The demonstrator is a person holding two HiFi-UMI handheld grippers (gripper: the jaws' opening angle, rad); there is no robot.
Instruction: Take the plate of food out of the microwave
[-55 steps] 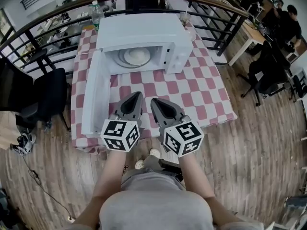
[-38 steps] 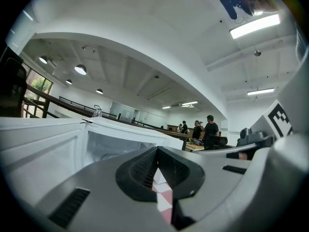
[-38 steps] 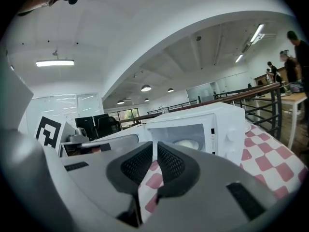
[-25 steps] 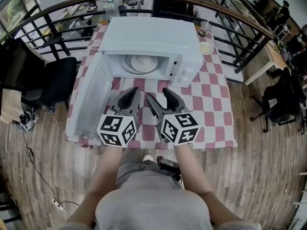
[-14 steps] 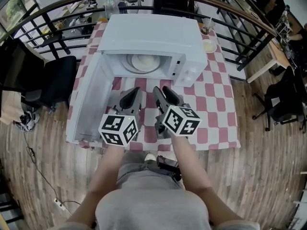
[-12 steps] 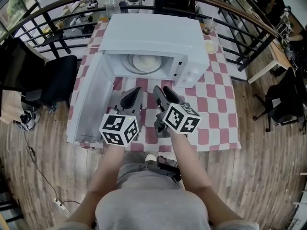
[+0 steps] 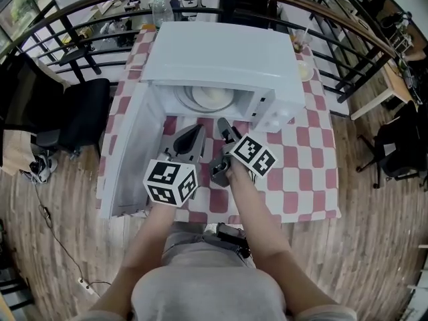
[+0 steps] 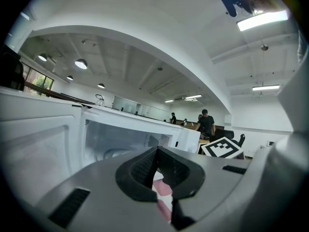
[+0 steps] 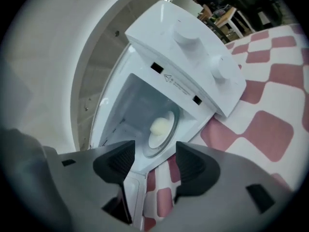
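The white microwave (image 7: 221, 49) stands on the checked table with its door (image 7: 130, 156) swung wide open to the left. Inside, on the glass turntable, sits a plate of pale food (image 7: 212, 97), also seen straight ahead in the right gripper view as the plate of food (image 9: 161, 124). My right gripper (image 7: 226, 134) is rolled on its side just in front of the cavity; its jaws (image 9: 155, 158) are opening with nothing between them. My left gripper (image 7: 192, 138) hovers beside it over the table, and in its own view the left gripper (image 8: 155, 153) is shut and empty.
A water bottle (image 7: 160, 5) stands behind the microwave, and a cup (image 7: 297, 40) and a small dish (image 7: 306, 71) at its right. The red-and-white tablecloth (image 7: 297, 156) runs to the right. A black chair (image 7: 77, 116) and a dark railing (image 7: 348, 25) border the table.
The right gripper has moved forward to the microwave opening and rolled onto its side; its jaws narrowed, then widened. The left gripper crept forward slightly, still shut.
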